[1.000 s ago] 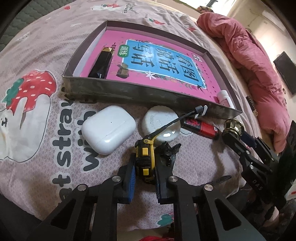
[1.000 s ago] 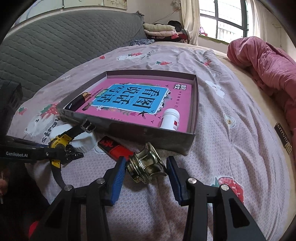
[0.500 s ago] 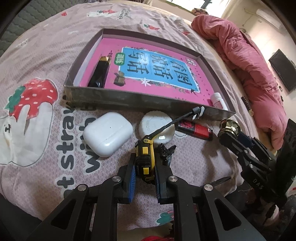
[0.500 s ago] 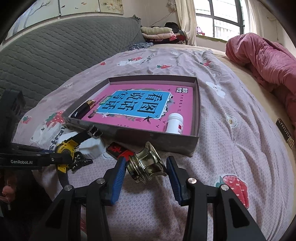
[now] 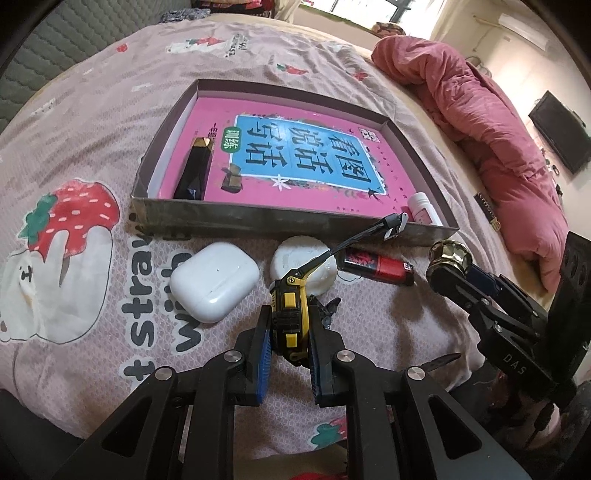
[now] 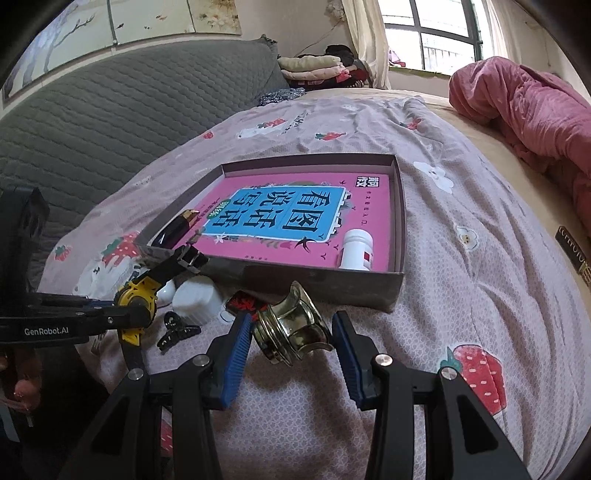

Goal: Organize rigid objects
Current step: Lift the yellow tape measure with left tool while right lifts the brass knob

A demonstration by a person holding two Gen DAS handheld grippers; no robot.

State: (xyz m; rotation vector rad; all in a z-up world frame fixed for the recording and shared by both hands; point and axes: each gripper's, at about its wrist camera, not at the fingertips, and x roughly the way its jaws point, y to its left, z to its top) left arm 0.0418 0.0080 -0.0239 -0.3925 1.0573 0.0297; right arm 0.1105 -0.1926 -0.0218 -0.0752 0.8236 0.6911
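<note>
Tongs (image 6: pixel 290 334) on brass knob (image 6: pixel 293 328)

A strawberry-print bedsheet (image 6: pixel 461 280) is covering the bed. A crumpled pink quilt (image 6: pixel 535 110) is lying at the far right, a grey quilted headboard (image 6: pixel 110 103) is running along the left, and folded clothes (image 6: pixel 314 68) are sitting below the far window (image 6: pixel 424 33).
</note>
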